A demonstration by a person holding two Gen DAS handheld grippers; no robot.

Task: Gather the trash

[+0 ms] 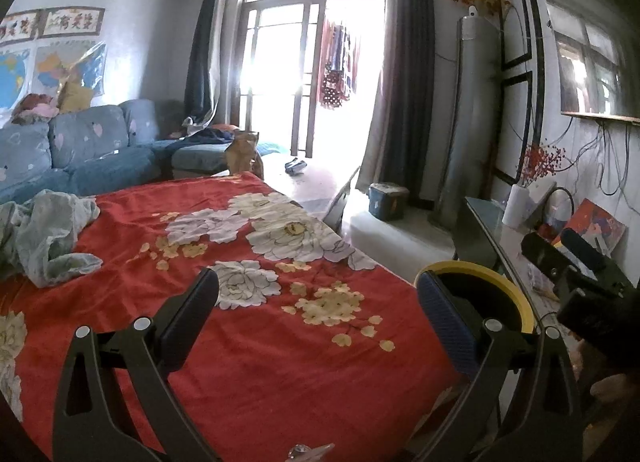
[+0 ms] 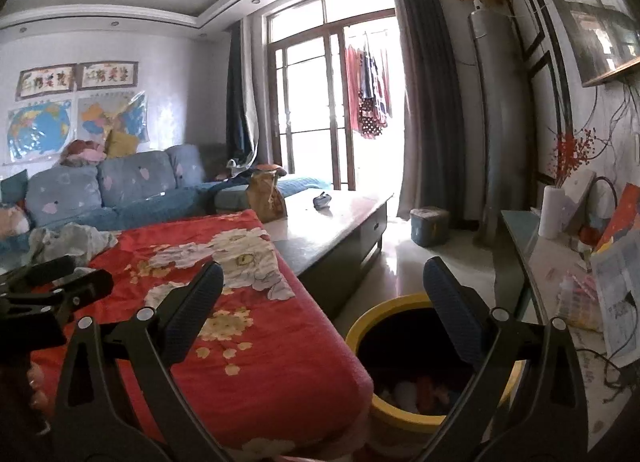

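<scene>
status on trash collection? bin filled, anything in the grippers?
Done: the yellow-rimmed bin already holds some light and orange scraps at the bottom. In hand: nothing; left gripper and right gripper are both open and empty. Left: a small shiny scrap lies on the red floral cloth.

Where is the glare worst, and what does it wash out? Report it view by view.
Left wrist view: the balcony door is blown out white, flooding the floor beside the red floral cloth. Right wrist view: the same door glares less, the hanging laundry stays readable, while the yellow bin interior sits in deep shadow.
</scene>
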